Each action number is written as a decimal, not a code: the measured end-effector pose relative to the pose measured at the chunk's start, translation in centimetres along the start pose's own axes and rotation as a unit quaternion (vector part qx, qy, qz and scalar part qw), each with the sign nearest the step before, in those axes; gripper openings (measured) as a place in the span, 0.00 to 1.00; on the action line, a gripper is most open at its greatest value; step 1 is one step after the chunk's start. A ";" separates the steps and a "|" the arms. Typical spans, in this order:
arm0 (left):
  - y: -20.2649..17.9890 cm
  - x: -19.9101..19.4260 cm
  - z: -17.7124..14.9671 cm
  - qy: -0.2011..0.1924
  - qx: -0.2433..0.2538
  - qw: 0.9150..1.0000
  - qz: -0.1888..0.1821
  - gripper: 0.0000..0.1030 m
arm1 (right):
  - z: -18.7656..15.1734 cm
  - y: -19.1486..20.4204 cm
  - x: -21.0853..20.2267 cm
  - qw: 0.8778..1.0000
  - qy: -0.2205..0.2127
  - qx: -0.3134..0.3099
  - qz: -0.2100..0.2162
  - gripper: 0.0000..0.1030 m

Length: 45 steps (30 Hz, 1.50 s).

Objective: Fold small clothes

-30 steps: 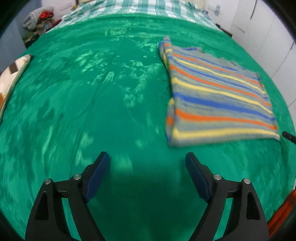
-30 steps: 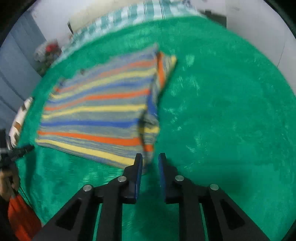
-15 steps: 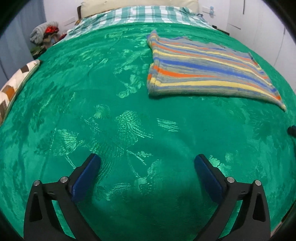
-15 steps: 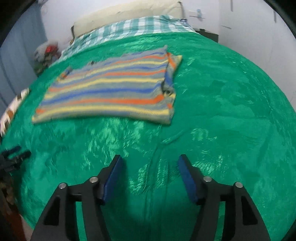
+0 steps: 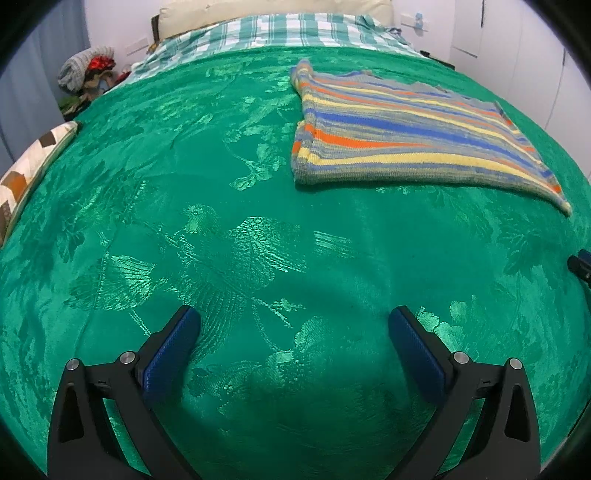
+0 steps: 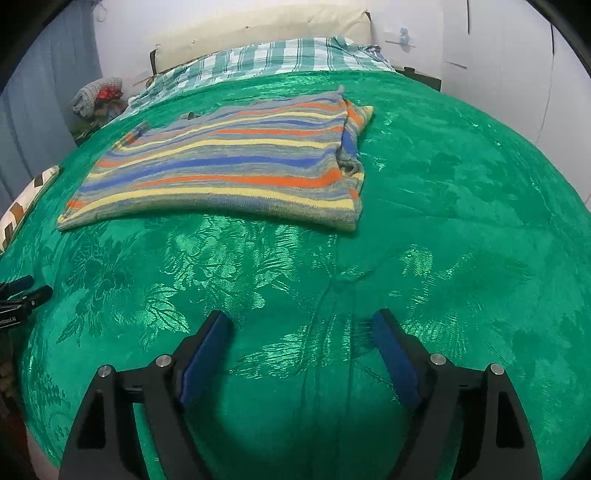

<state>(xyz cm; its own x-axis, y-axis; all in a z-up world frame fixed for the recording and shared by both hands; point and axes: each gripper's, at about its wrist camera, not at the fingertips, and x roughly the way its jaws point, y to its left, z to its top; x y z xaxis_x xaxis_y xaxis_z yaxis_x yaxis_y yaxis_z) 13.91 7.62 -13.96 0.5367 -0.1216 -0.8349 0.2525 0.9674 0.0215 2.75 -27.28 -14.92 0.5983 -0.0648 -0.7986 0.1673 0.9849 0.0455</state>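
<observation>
Striped sweater (image 5: 410,136) (image 6: 229,162), folded flat on green bedspread (image 5: 221,240) (image 6: 443,221), toward the checked sheet (image 5: 280,31) at the far end. Well short of it, left gripper (image 5: 293,332) and right gripper (image 6: 302,334), both spread wide, holding nothing. Patterned cushion (image 5: 26,170) at far left.

- The striped knit garment (image 5: 406,133) (image 6: 229,162) lay flat on the green bedspread — folded, with grey, blue, orange and yellow bands running along its length.
- One end was doubled over, its layered edges showing.
</observation>
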 end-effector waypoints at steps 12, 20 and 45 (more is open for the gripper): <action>-0.2 0.1 -0.2 -0.001 0.007 1.000 -0.005 0.99 | -0.3 0.1 0.0 1.000 -0.007 -0.002 -0.008 0.80; -0.6 -1.0 -0.5 0.002 0.013 1.000 0.003 0.99 | 0.0 0.0 -0.1 1.000 0.004 0.004 -0.004 0.81; -34.5 2.3 10.2 -0.021 0.285 0.940 -0.184 0.13 | 21.8 -14.5 13.9 0.943 0.107 0.178 0.260 0.65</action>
<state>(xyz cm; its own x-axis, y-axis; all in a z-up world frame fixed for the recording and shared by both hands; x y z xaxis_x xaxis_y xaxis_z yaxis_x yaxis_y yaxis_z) 14.62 -28.32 -10.98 0.3563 -0.4449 -0.8216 0.8115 0.5833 0.0360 25.74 -45.94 -13.56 0.5057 0.4840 -0.7142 0.1698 0.7558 0.6324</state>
